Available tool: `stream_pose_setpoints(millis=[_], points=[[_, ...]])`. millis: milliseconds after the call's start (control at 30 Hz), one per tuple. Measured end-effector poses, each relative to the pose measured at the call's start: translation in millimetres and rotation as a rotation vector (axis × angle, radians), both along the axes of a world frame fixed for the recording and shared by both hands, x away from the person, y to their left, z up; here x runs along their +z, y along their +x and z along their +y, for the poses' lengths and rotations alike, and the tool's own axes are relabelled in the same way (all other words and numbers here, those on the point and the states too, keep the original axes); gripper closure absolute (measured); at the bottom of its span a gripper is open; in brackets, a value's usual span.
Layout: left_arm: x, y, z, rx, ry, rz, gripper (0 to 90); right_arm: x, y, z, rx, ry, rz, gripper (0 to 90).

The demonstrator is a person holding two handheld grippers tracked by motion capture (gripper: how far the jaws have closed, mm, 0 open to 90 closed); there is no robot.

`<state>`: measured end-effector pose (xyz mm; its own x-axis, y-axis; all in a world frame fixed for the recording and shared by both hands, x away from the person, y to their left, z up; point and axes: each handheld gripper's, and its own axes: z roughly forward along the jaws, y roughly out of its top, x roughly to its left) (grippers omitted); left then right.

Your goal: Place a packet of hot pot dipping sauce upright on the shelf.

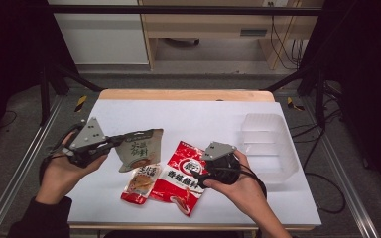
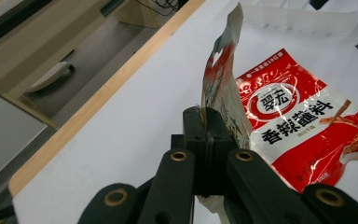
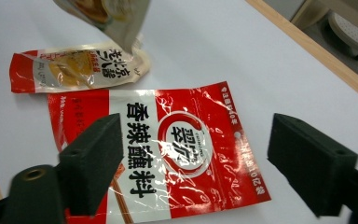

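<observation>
Three flat foil packets on a white tabletop (image 1: 188, 116) with a wooden far edge, plus a clear plastic bin (image 1: 270, 144) with inner ribs standing toward the right side, well apart from the packets.

Largest of the packets: a red and white seasoning pouch (image 1: 182, 177) with black characters and a round emblem, lying flat near the front edge; seen too in the left gripper view (image 2: 303, 126) and right gripper view (image 3: 177, 149).

Next in size: a beige and green printed pouch (image 1: 139, 150), lifted off the table and hanging tilted above the other two, pinched at its left edge. Seen edge-on in the left gripper view (image 2: 221, 88), rising upright from the pads.

Smallest: a red and cream snack sachet (image 1: 140, 184), flat on the table, touching the left edge of the red pouch; also lying beyond it in the right gripper view (image 3: 74, 70).

Left gripper (image 1: 114, 142): jaws clamped tight on the beige pouch's edge, held level above the table.

Right gripper (image 3: 193, 163): jaws spread wide, poised over the red pouch with nothing between the pads, hand raised clear of it (image 1: 218, 166).
</observation>
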<state>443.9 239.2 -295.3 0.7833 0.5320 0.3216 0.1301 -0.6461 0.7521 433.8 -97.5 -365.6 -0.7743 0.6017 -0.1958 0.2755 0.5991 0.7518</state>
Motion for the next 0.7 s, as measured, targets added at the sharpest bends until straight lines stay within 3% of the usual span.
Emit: stream_pose_setpoints(millis=[167, 567, 700], points=[[-2.4, 6.7, -20.7, -0.036, -0.004, 0.004, 90.0, 10.1, 10.7, -0.4, 0.038, -0.068, -0.032, 21.7], [-6.4, 9.6, -51.6, -0.100, 0.012, 0.017, 90.0, 34.3, 23.0, -2.2, 0.107, -0.166, -0.004, 18.0], [-7.3, 8.8, -58.8, -0.122, 0.016, 0.021, 90.0, 43.7, 23.8, -2.2, 0.118, -0.199, -0.025, 18.1]])
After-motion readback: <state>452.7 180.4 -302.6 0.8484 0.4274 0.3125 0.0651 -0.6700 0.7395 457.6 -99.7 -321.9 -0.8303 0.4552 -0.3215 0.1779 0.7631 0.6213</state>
